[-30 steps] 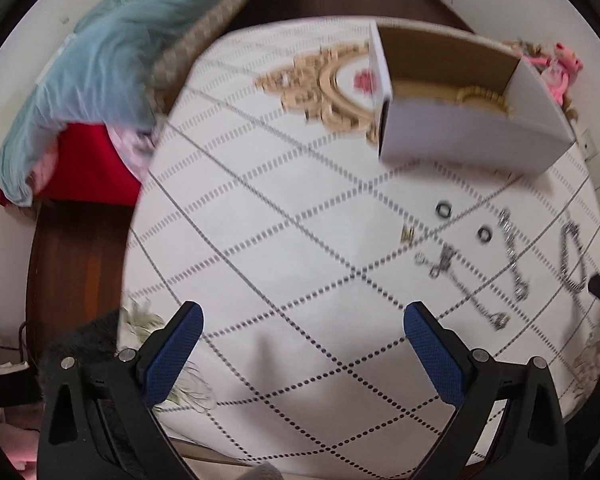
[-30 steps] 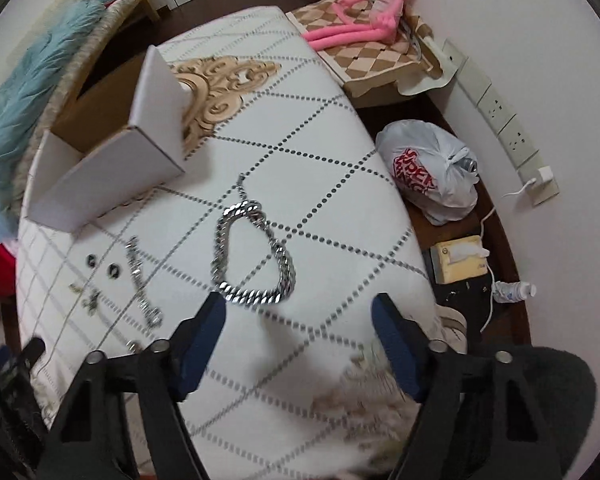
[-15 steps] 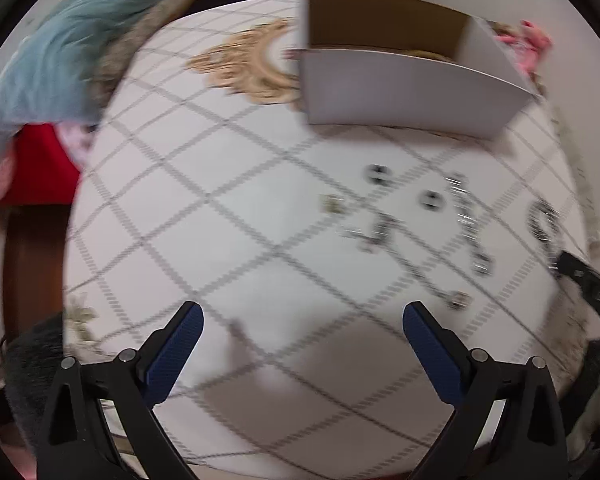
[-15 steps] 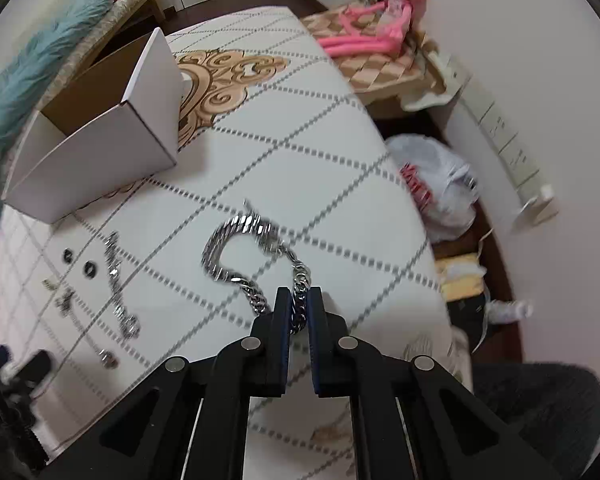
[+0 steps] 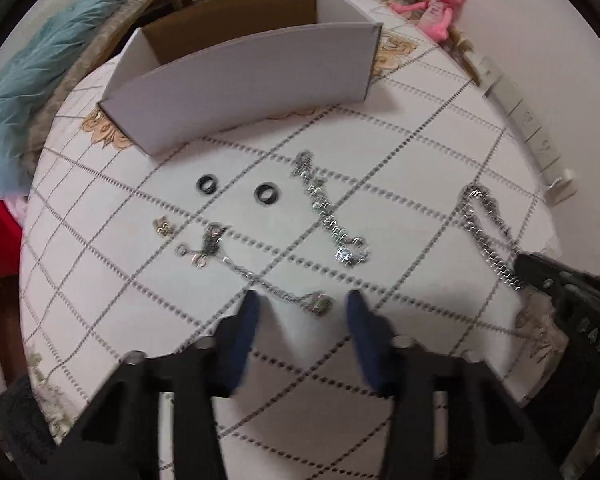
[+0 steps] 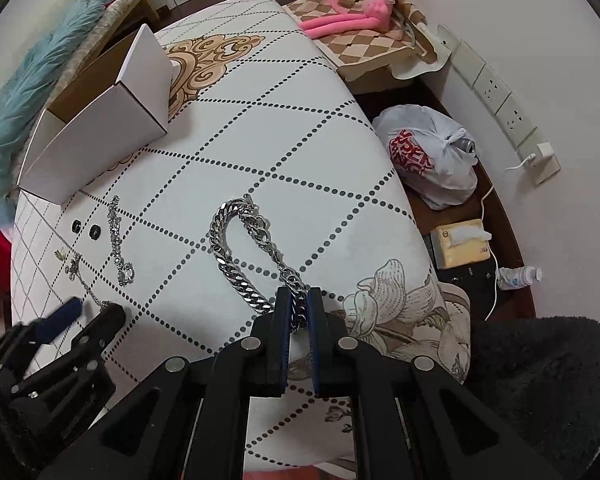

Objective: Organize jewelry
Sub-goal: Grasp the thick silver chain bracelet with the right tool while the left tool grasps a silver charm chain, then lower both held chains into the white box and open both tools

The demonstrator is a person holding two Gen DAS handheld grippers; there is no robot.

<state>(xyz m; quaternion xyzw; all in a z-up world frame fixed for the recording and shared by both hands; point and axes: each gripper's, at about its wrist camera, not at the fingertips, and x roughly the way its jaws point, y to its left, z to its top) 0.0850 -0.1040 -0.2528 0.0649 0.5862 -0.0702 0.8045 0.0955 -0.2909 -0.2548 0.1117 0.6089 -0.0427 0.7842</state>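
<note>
Table [image 6: 300, 128]: round, covered in a white cloth with a dotted diamond pattern; all jewelry lies on its near half.

Box [image 5: 244, 80]: white cardboard, open-topped, standing at the far side of the table, well apart from the pieces. Judged to be the receptacle for the sorted items; its interior contents cannot be seen.

Heavy chain [image 6: 236, 248]: silver curb-link, lying in a narrow loop on the cloth at the right side. The right gripper [image 6: 298, 312] has its jaws closed narrowly on the near end of the loop, links visible between the pads. The grip at one end suggests the chain is meant to trail freely when lifted.

Thin chain [image 5: 276, 292]: lies diagonally, its clasp end between the fingers of the left gripper [image 5: 302, 306]. The jaws stand partly apart, straddling that end without touching it; a pinch appears to be in preparation.

Crystal bracelet [image 5: 328, 216]: laid out straight, untouched, between the two chains.

Two black rings [image 5: 236, 188]: side by side, near the box, untouched.
</note>
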